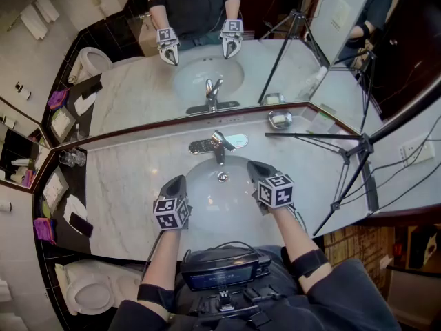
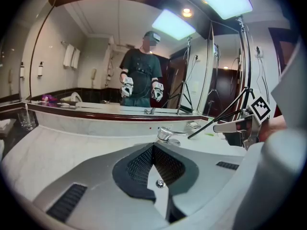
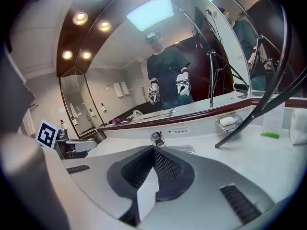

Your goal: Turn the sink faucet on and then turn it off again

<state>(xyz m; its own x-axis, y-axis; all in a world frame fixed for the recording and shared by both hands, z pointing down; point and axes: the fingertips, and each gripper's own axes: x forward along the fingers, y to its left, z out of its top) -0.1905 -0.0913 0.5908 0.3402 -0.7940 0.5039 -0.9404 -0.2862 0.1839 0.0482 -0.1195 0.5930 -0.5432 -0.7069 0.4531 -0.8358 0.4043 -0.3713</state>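
The chrome faucet [image 1: 219, 143] stands at the back of the white sink basin [image 1: 207, 192], its lever pointing toward the right. I see no stream of water. My left gripper [image 1: 179, 182] hovers over the basin's front left, shut and empty. My right gripper [image 1: 255, 165] is over the basin's right side, just right of the spout and apart from it, also shut with nothing held. In the left gripper view the faucet [image 2: 168, 134] lies just beyond the closed jaws [image 2: 153, 147]. In the right gripper view the faucet [image 3: 157, 138] sits right past the closed jaws [image 3: 153, 150].
A large mirror [image 1: 207, 54] backs the marble counter [image 1: 124, 185]. A soap dish [image 1: 280, 120] sits right of the faucet. A black tripod [image 1: 344, 147] leans over the counter's right end. Glasses [image 1: 71, 158] and a phone [image 1: 80, 224] lie at left, a toilet [image 1: 89, 292] below.
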